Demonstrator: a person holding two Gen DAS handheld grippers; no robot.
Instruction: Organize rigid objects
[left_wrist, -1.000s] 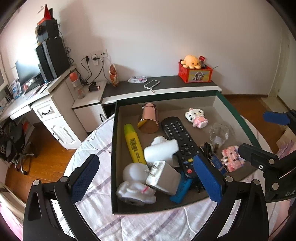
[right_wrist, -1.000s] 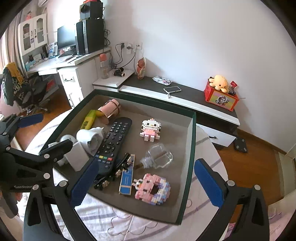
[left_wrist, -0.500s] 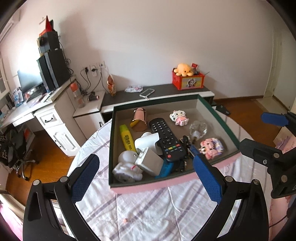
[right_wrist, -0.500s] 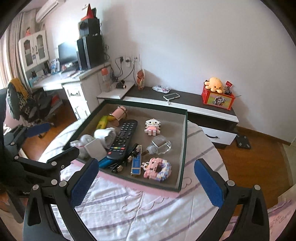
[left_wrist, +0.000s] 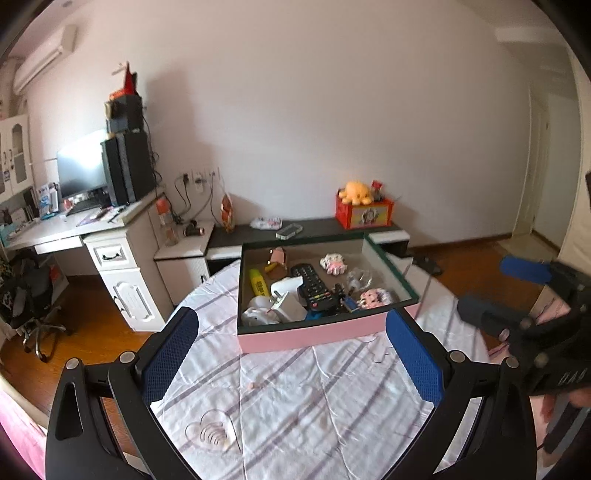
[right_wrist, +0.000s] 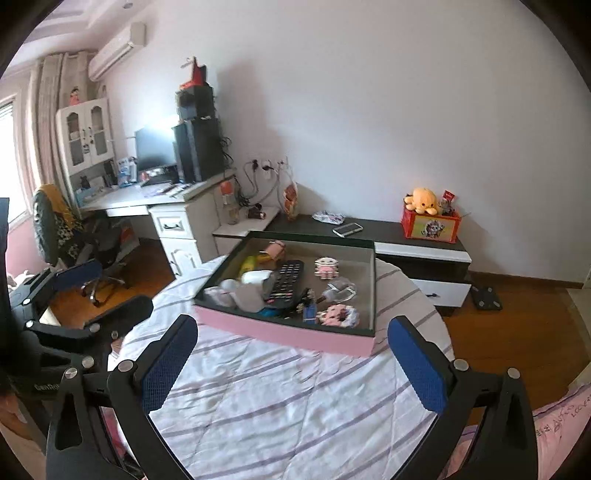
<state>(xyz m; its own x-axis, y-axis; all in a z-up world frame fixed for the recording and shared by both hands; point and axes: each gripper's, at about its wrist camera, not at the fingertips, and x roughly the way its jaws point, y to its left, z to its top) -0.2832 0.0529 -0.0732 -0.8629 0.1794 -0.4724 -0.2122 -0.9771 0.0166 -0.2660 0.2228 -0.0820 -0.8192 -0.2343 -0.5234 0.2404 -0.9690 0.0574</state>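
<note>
A pink box with a dark green rim (left_wrist: 314, 334) (right_wrist: 280, 330) stands on the round table with its striped cloth (left_wrist: 295, 398) (right_wrist: 277, 398). In it lie a black remote (left_wrist: 314, 284) (right_wrist: 282, 282), a yellow highlighter (left_wrist: 258, 282), white chargers (left_wrist: 288, 301), a pink cup (left_wrist: 277, 256), block figures (left_wrist: 334, 262) (right_wrist: 338, 314) and a clear bottle (right_wrist: 341, 290). My left gripper (left_wrist: 291, 354) is open and empty, well back from the box. My right gripper (right_wrist: 291, 356) is open and empty too, also back from the box.
A white desk with monitor and speakers (left_wrist: 110, 221) stands at the left with an office chair (right_wrist: 62, 236). A low dark cabinet (right_wrist: 388, 236) behind the table holds a phone and a red box with an orange plush (left_wrist: 364, 210). Wooden floor surrounds the table.
Both grippers have pulled up and back from over the box. The box now looks small and far, and bare cloth lies between it and the fingers. Both stay open.
</note>
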